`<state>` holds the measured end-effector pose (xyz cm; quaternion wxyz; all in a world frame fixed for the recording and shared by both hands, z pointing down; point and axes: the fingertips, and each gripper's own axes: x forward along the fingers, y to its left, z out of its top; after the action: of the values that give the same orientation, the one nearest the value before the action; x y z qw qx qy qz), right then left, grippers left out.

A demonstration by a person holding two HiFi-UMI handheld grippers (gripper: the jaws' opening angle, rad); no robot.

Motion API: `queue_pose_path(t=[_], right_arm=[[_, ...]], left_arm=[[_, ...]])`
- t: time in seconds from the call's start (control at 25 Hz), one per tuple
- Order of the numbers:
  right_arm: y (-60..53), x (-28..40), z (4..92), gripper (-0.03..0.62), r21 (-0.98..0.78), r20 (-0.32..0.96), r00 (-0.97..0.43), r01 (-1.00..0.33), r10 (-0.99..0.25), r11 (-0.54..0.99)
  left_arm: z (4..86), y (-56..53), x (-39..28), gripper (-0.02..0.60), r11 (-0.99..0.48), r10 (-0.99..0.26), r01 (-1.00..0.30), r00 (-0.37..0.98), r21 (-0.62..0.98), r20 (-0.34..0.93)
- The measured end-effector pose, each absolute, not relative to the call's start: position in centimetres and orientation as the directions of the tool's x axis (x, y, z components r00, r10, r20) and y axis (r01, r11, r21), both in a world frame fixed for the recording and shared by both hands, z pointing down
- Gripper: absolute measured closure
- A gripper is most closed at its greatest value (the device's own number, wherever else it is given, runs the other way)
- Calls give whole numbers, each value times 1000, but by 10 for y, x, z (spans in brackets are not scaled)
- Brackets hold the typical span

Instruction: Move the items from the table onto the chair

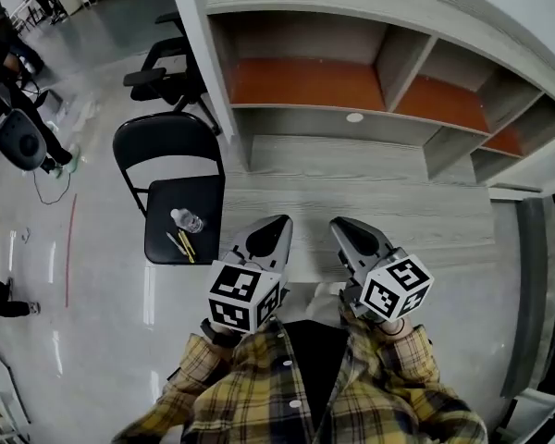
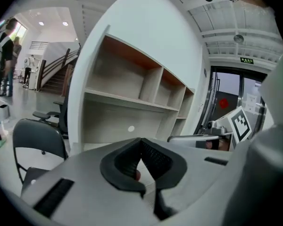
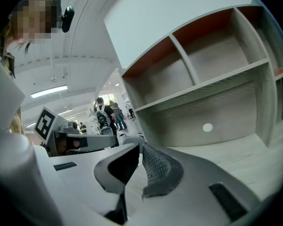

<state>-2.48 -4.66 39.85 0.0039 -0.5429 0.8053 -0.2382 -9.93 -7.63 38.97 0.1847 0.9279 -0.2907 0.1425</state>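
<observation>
The person in the yellow plaid shirt (image 1: 259,396) stands at the near edge of the grey wood-grain surface (image 1: 379,188) with two tools drawn in close to the chest, one per hand, each with one black-and-white marker cube on it. The left hand-held gripper (image 1: 270,232) has its jaws pressed together, with nothing between them; its own view shows the dark pads (image 2: 155,157) meeting at the tips. The right hand-held gripper (image 1: 349,229) has its jaws almost together, only a thin slit between the tips, and nothing in that slit either. The task's things lie off to the left on the seat of the one black folding chair (image 1: 162,197), which stands just beside the end of the surface: one crumpled clear bottle (image 1: 187,220) and, just in front of it, what look like two thin yellow pens (image 1: 182,245), though they are too small to be sure of. Behind the folding chair stands one black office chair (image 1: 166,77) with armrests. Above the surface runs a shelf unit (image 1: 388,58) with three orange panels showing, and one small white disc (image 1: 354,117) sits on its back board.
</observation>
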Motion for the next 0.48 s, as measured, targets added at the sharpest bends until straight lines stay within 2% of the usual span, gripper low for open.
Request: queue_pose_path(t=[0.24,0.48], right_arm=[[-15,61,399,576,-319,274,-352,-911,-895,260],[0,96,396,576,-305,277,-387,-903,-879,302]], left_arm=[[392,-48,-10,577,-784,-460,-564,809,259,367],[395,-29,27,577,-758,-490,-600,783,256,383]])
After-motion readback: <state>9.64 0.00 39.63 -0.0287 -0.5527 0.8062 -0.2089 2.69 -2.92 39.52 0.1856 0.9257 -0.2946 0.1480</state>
